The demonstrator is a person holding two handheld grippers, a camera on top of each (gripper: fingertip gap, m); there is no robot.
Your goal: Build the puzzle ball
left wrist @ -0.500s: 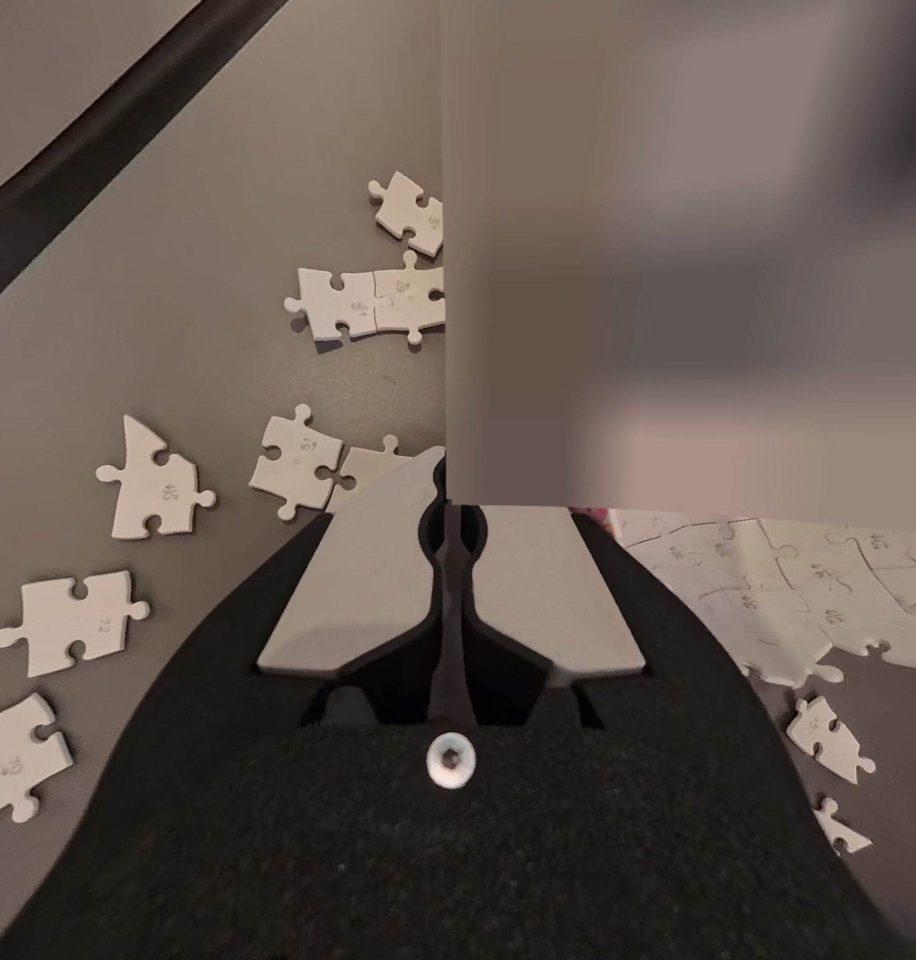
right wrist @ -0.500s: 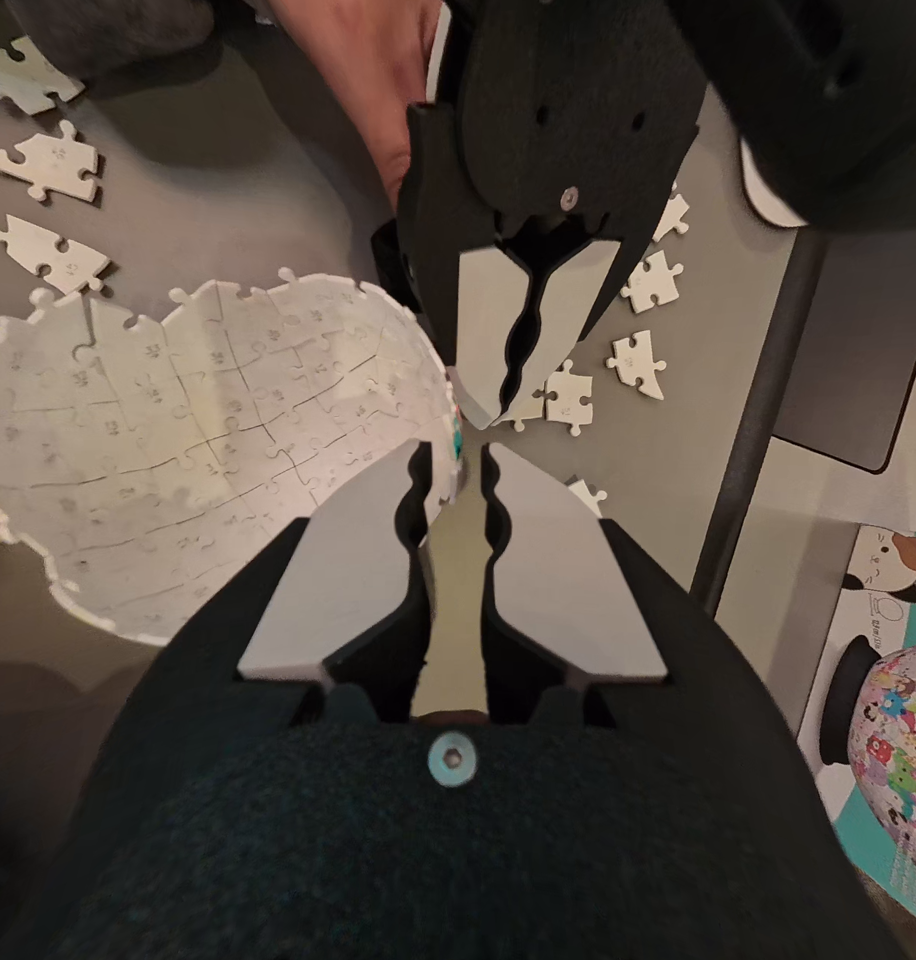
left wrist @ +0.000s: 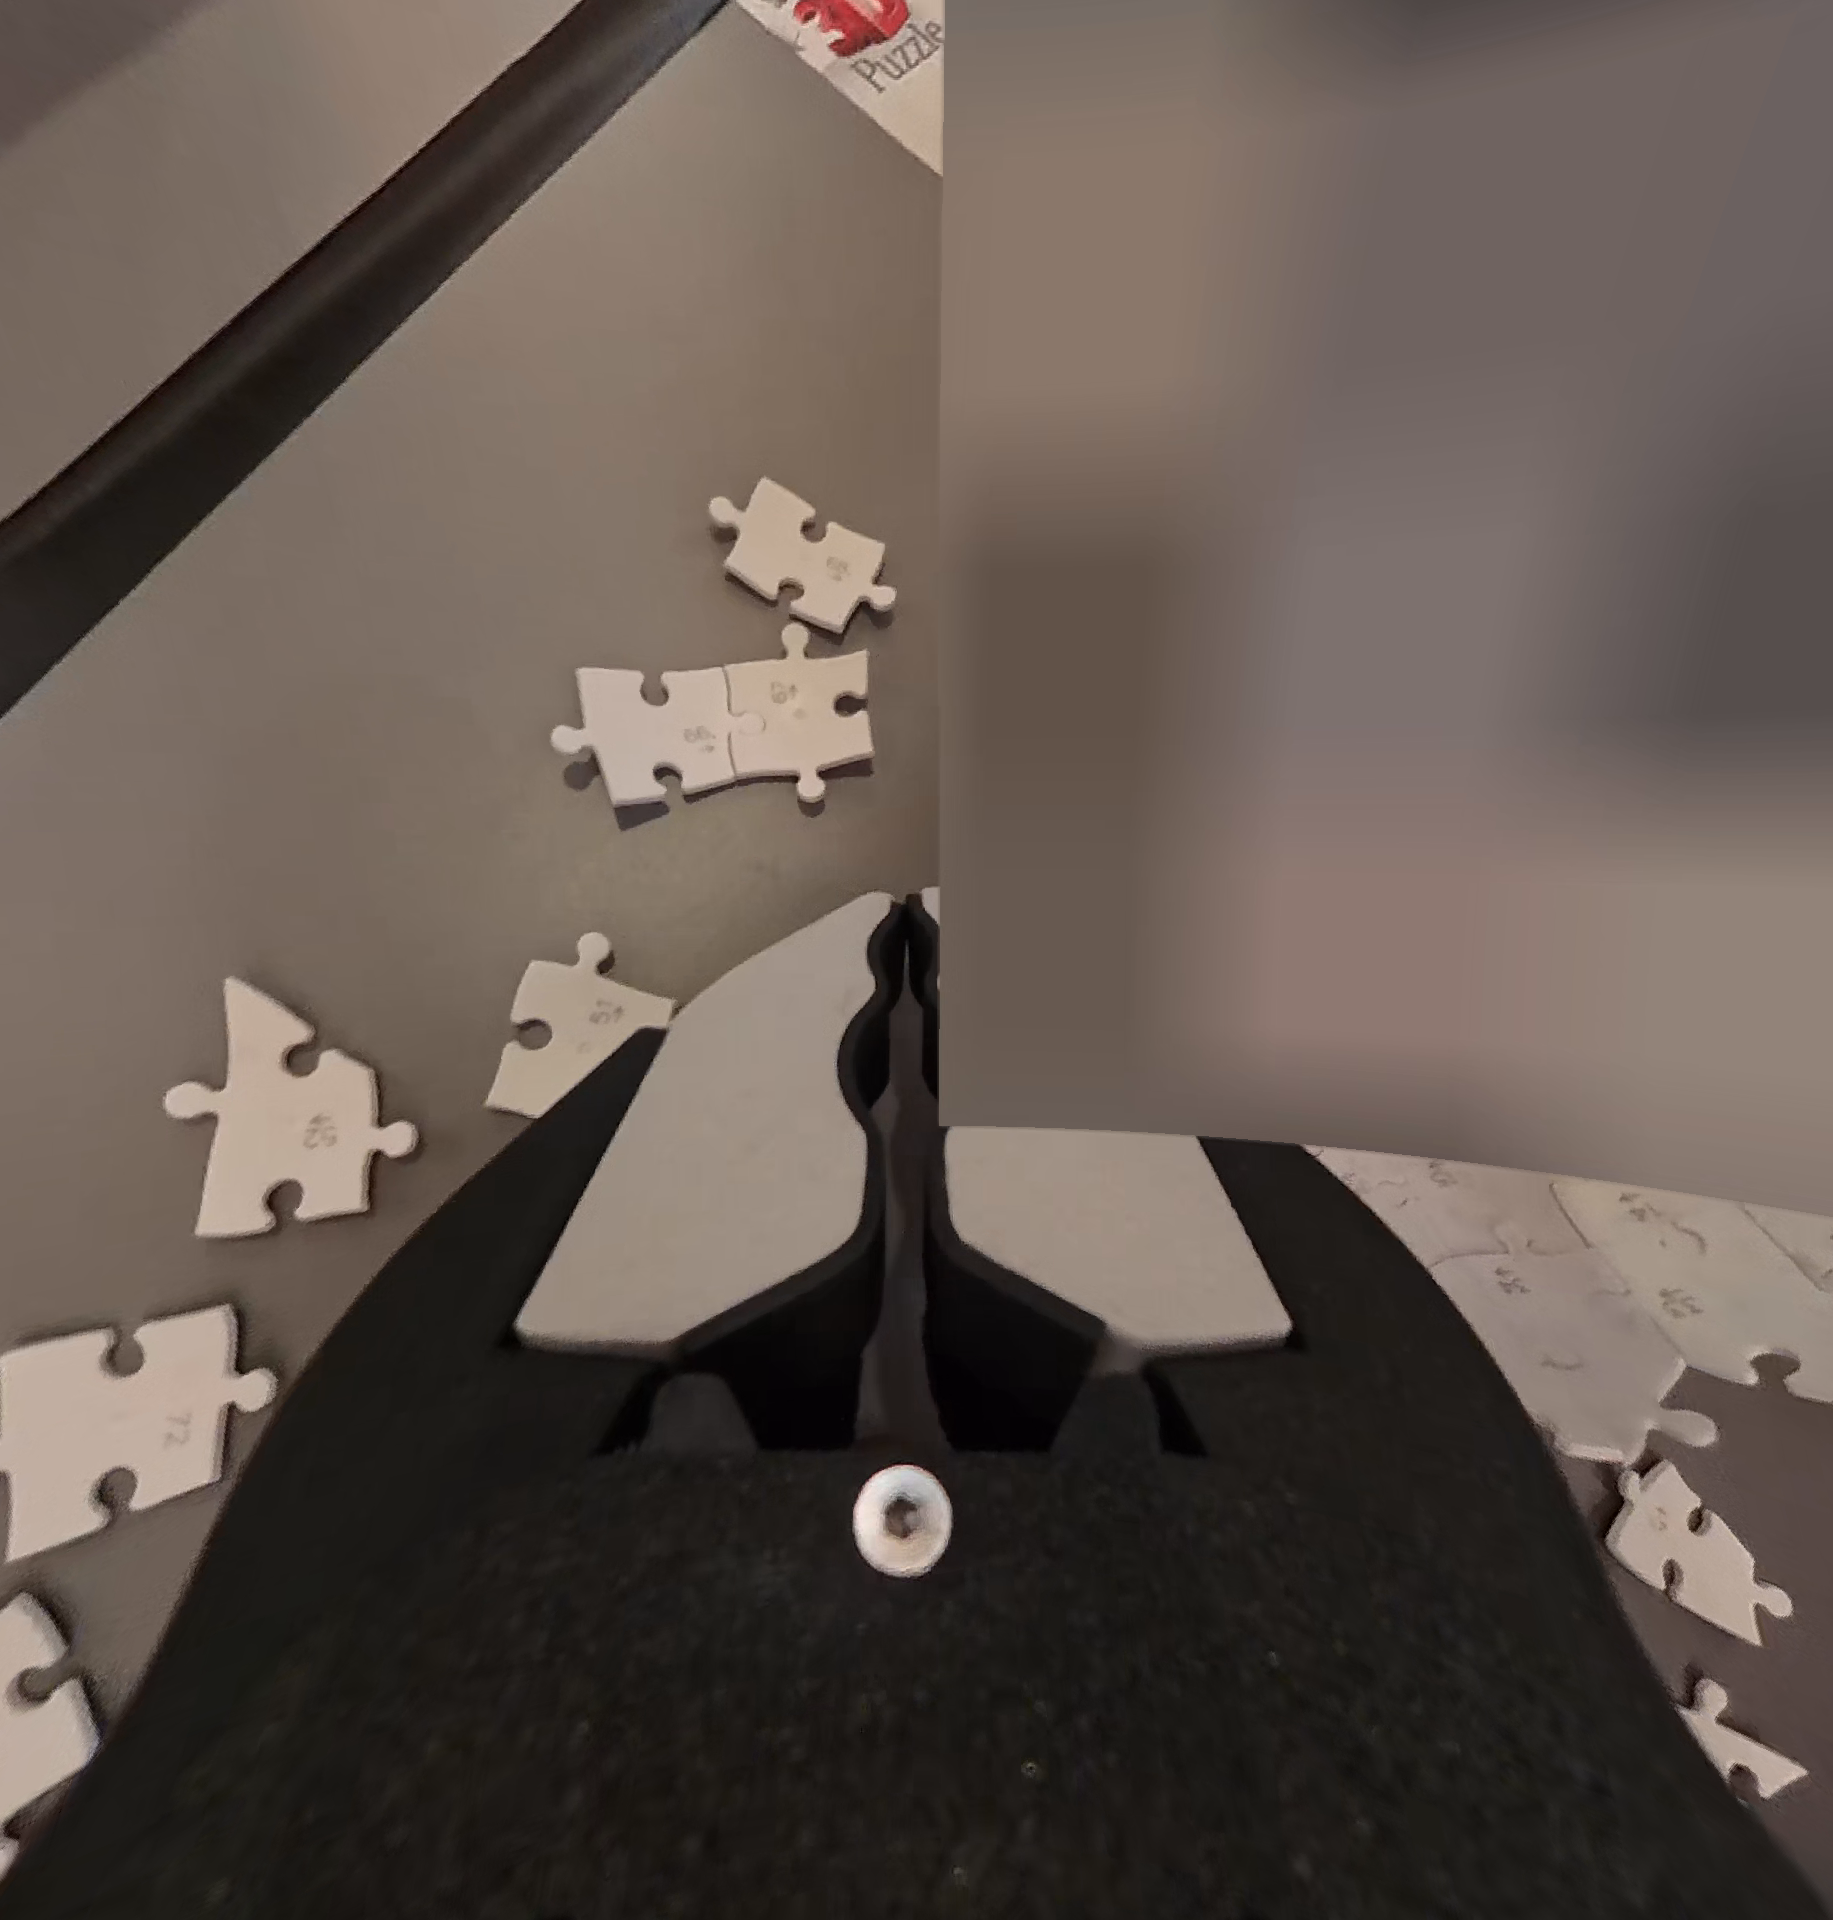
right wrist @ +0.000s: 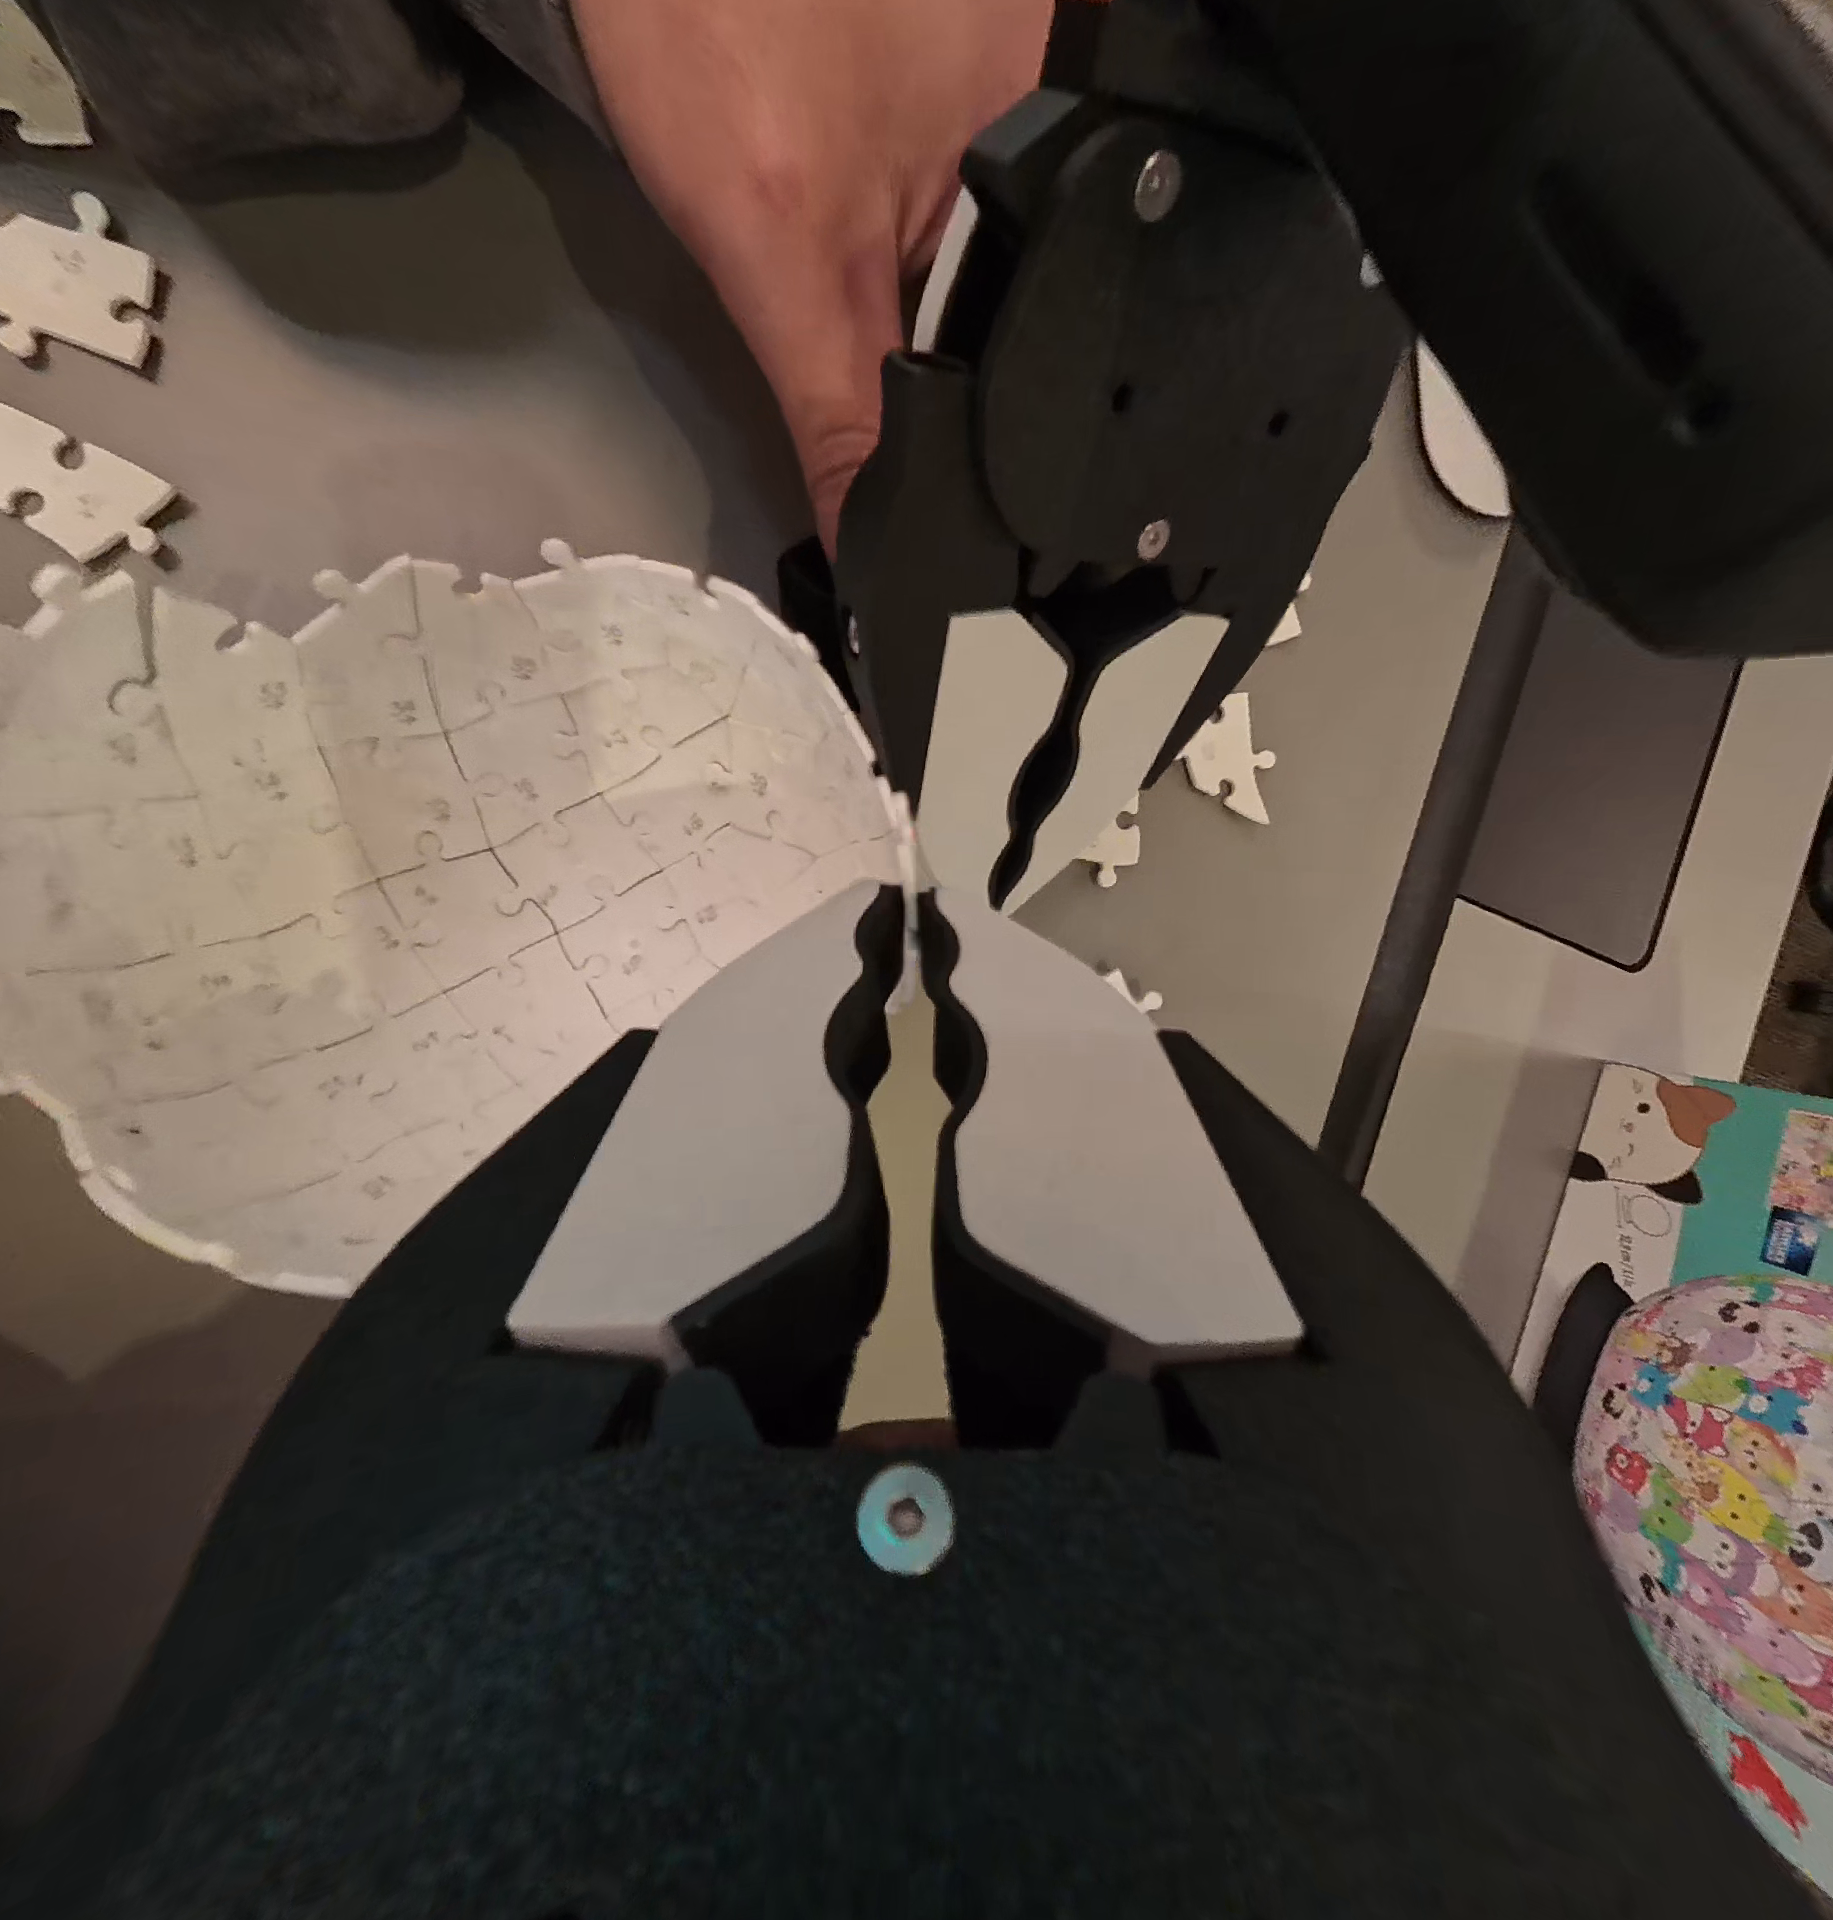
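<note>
Right gripper [right wrist: 914, 914] pinches the near rim of the curved puzzle shell [right wrist: 392, 883], left gripper [right wrist: 1005, 894] closed and empty just beside that rim, so I'd hold the pinch light and steady to avoid popping seams while fetching a loose piece [left wrist: 288, 1127].

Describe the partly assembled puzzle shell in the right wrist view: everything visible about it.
The partly assembled puzzle shell is a curved sheet of many interlocked pieces, seen from its pale, off-white back, each piece bearing small printing. It looks like thin stiff plastic or card. It bows like a bowl section, with ragged knobbed edges along the top and lower left. It sits over the grey table, left of centre. Its right edge runs between the tips of the right gripper, which appears shut on it. The left gripper, closed, hangs just beside that edge.
</note>
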